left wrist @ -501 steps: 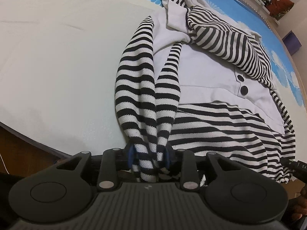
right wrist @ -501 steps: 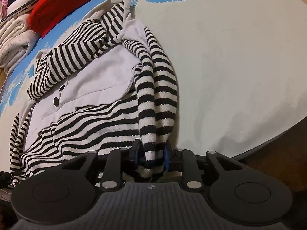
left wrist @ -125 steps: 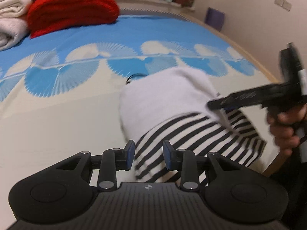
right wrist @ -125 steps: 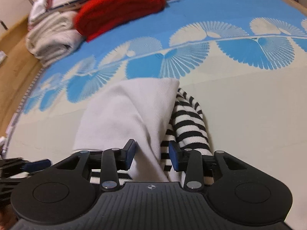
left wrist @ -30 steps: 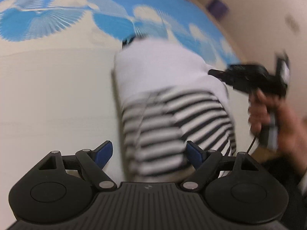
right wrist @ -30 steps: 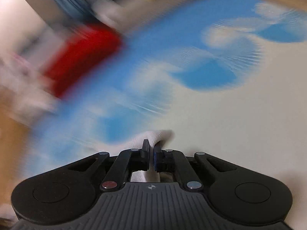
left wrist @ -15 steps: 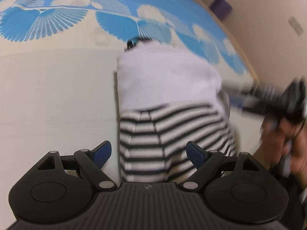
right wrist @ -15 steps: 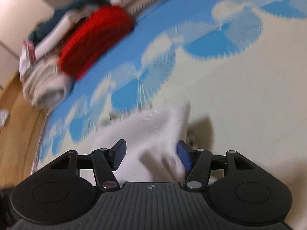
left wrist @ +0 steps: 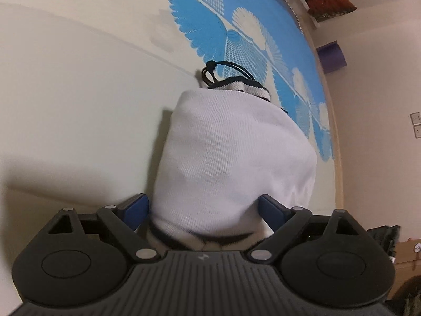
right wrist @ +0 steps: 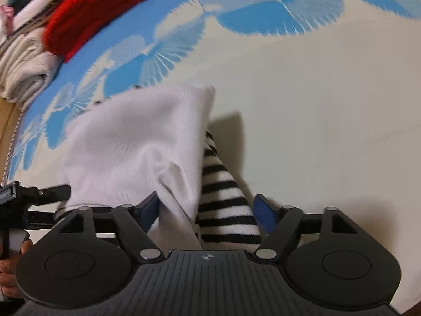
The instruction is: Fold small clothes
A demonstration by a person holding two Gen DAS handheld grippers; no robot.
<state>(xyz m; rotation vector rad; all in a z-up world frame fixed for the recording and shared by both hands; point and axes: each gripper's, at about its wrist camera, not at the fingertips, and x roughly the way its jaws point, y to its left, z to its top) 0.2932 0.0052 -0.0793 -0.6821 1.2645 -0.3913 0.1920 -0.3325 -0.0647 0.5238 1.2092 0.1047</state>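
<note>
Sweater (left wrist: 231, 158): stripes (right wrist: 226, 194) only right-side

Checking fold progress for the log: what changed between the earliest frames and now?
The striped garment went from spread out, each gripper shut on a striped sleeve, to a compact bundle, white panel on top. Both sleeves were let go: the left gripper and right gripper now stand open astride the bundle's near edge. A striped sleeve shows at its right side. The red knit and blue-patterned sheet stayed put.
</note>
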